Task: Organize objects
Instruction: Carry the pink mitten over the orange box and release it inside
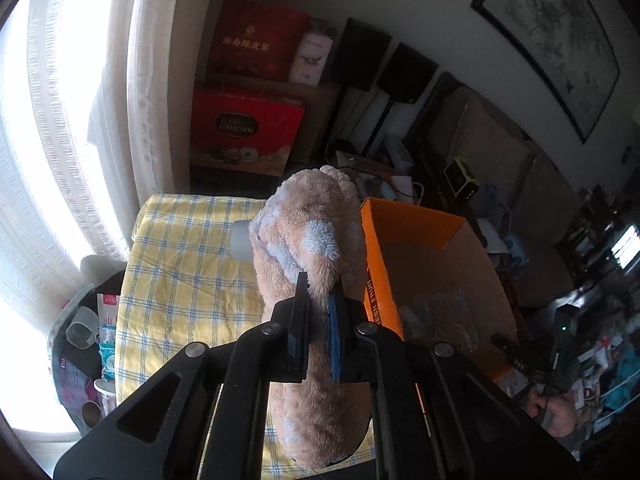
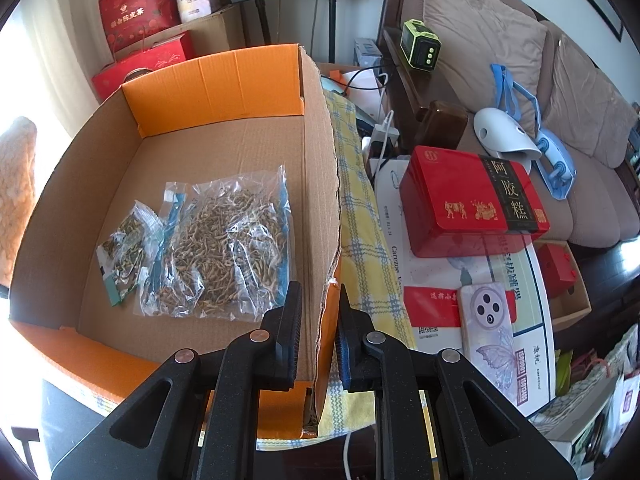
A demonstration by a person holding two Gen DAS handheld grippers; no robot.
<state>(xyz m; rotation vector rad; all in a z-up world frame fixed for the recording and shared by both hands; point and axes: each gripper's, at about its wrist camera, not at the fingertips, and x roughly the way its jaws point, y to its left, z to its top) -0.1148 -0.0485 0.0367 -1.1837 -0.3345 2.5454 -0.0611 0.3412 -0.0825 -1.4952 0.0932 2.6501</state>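
A tan and pale-blue plush slipper (image 1: 312, 232) hangs in the air with my left gripper (image 1: 318, 292) shut on its fuzzy edge. It hangs over the yellow checked cloth (image 1: 188, 280), just left of the orange cardboard box (image 1: 408, 220). In the right wrist view my right gripper (image 2: 320, 320) is shut on the right wall of the box (image 2: 320, 184) near the front corner. Two clear bags of dried herbs (image 2: 228, 248) lie on the box floor. The plush slipper (image 2: 16, 192) shows at that view's left edge.
A white cylinder (image 1: 242, 240) stands on the cloth behind the slipper. Right of the box lie a red tin (image 2: 472, 204) and a phone (image 2: 488, 328) on a crowded table. A sofa (image 2: 580, 120) stands behind, with red gift boxes (image 1: 248, 132) by the window.
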